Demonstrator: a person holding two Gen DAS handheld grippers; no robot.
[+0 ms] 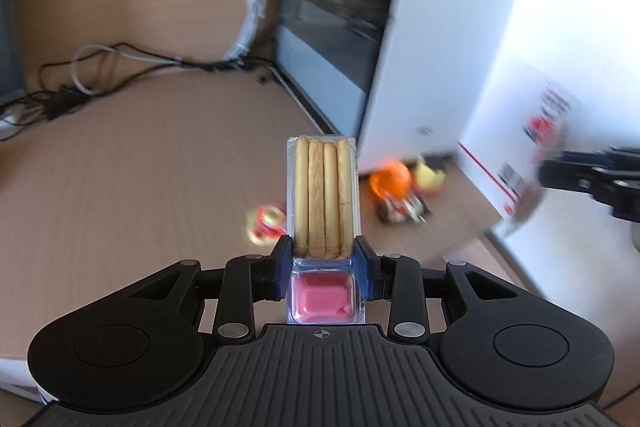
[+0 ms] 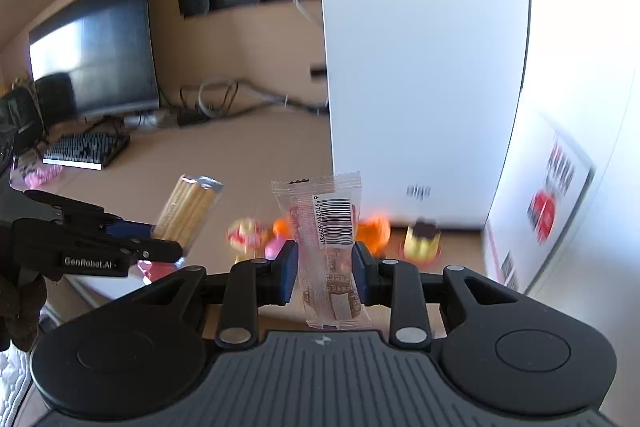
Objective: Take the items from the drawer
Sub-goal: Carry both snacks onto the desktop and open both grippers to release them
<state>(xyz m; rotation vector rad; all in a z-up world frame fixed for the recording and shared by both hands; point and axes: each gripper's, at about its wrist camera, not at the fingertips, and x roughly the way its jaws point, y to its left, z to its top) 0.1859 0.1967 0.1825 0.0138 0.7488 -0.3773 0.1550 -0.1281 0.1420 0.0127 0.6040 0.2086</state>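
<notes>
My left gripper (image 1: 323, 259) is shut on a clear pack of biscuit sticks with a pink dip cup (image 1: 323, 203), held above the wooden desk (image 1: 140, 179). From the right wrist view the same left gripper (image 2: 160, 247) and its biscuit pack (image 2: 186, 211) show at the left. A clear snack wrapper with a barcode (image 2: 328, 243) stands upright between the blue pads of my right gripper (image 2: 325, 267), which is shut on it. The right gripper (image 1: 560, 171) also shows blurred at the right edge of the left view. No drawer is in view.
Small toys lie on the desk by a white box: an orange one (image 1: 390, 181), a yellow one (image 1: 430, 179) and a red-yellow one (image 1: 266, 221). The tall white box (image 2: 420, 67) stands close ahead. A dark monitor (image 2: 96, 47), keyboard (image 2: 86, 149) and cables (image 1: 120, 67) sit behind.
</notes>
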